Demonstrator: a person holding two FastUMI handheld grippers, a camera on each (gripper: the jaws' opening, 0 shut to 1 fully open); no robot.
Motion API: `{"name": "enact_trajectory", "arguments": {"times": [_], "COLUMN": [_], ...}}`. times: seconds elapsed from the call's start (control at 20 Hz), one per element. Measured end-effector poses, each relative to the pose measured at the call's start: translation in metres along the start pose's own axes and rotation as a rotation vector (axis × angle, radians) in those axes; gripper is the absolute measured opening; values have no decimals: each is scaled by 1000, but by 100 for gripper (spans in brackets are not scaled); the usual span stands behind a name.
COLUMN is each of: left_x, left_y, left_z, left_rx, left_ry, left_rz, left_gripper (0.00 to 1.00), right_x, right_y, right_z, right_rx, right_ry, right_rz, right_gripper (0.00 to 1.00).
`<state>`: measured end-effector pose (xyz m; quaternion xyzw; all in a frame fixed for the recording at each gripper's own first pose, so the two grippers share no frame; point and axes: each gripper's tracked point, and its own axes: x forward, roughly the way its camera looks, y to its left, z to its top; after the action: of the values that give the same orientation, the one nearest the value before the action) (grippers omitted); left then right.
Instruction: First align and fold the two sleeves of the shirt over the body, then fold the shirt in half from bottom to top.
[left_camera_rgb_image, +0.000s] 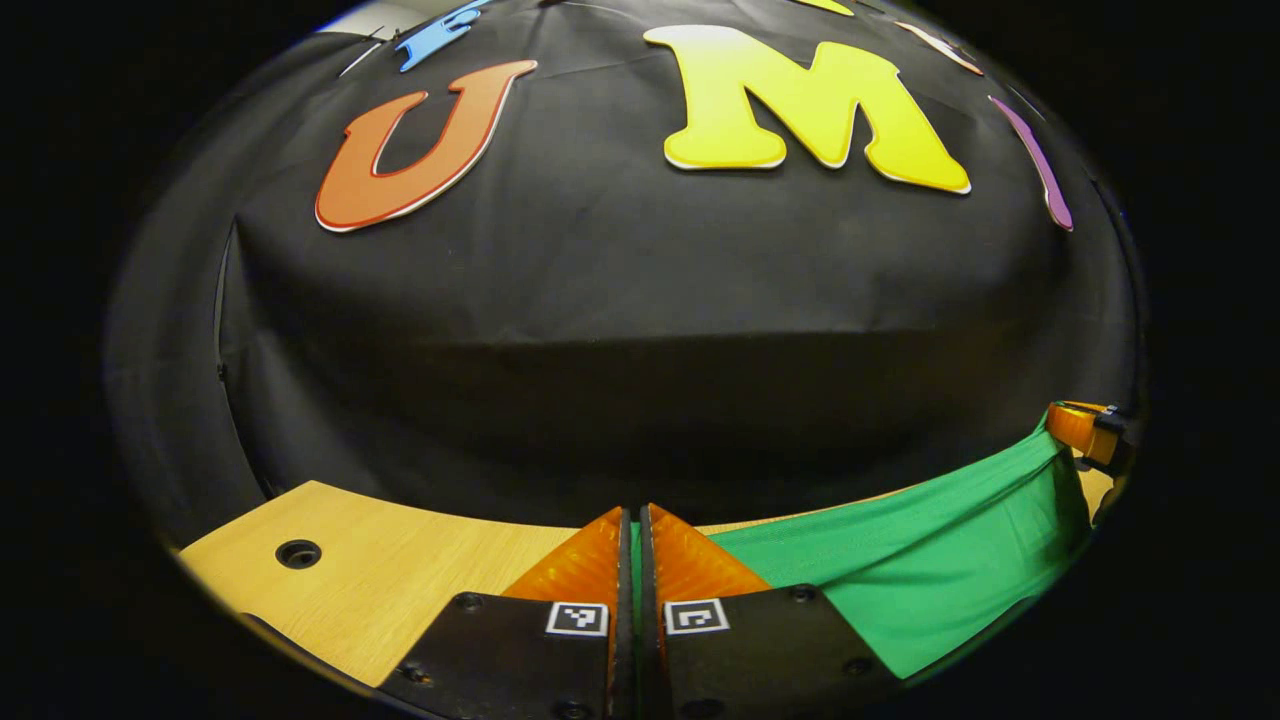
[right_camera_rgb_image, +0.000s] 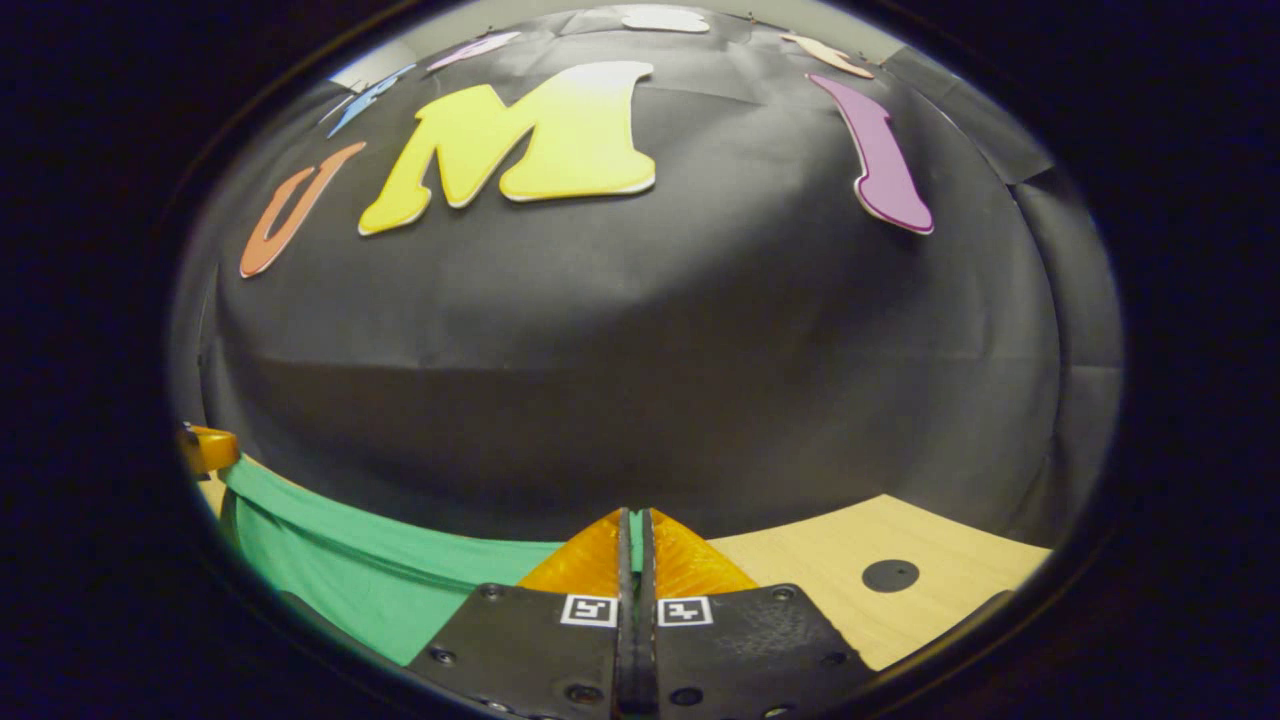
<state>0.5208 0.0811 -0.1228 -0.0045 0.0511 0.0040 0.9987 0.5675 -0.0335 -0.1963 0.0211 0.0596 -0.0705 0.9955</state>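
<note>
Both my grippers are pinched tight on the green shirt (left_camera_rgb_image: 900, 570): left gripper (left_camera_rgb_image: 635, 545) and right gripper (right_camera_rgb_image: 636, 545) each nip an edge, the cloth stretched between them above the wooden table (left_camera_rgb_image: 380, 580). I judge the risk is uneven pulling; one corner could slip free and the fold would land crooked.

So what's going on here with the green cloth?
A person is folding a green shirt on a wooden table with two handheld grippers. The left gripper and the right gripper are each closed on an edge of the shirt, with a sliver of green between the fingers. The fabric stretches between them, raised off the table. Which fold this is can't be told from here.
</note>
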Motion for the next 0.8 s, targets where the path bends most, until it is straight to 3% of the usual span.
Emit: {"name": "enact_trajectory", "arguments": {"times": [0.1, 0.2, 0.25, 0.3, 0.4, 0.45, 0.6, 0.8], "left_x": [6, 4, 1, 0, -6, -7, -7, -7], "left_y": [4, 10, 13, 15, 21, 26, 25, 21], "left_z": [-8, -6, -4, -5, -5, -1, 0, 2], "left_rx": [1, 4, -11, -29, -65, -85, -98, -42], "left_ry": [19, 2, -17, -23, -50, -69, -76, -80], "left_rz": [20, 50, 65, 78, 81, 99, 91, 79], "left_gripper": [9, 16, 24, 30, 77, 100, 100, 100], "right_x": [-1, 0, 0, -1, -1, -1, -1, -10], "right_y": [4, 3, 1, -2, -3, -4, -4, -2], "right_z": [-1, 0, 0, -1, -1, -1, -1, 10], "right_rx": [-5, 17, 39, 54, 74, 80, 77, 26], "right_ry": [-5, -15, -16, -12, -13, -11, -10, -53], "right_rz": [22, 31, 31, 29, 31, 32, 29, 6], "right_gripper": [0, 2, 7, 33, 84, 83, 96, 95]}}
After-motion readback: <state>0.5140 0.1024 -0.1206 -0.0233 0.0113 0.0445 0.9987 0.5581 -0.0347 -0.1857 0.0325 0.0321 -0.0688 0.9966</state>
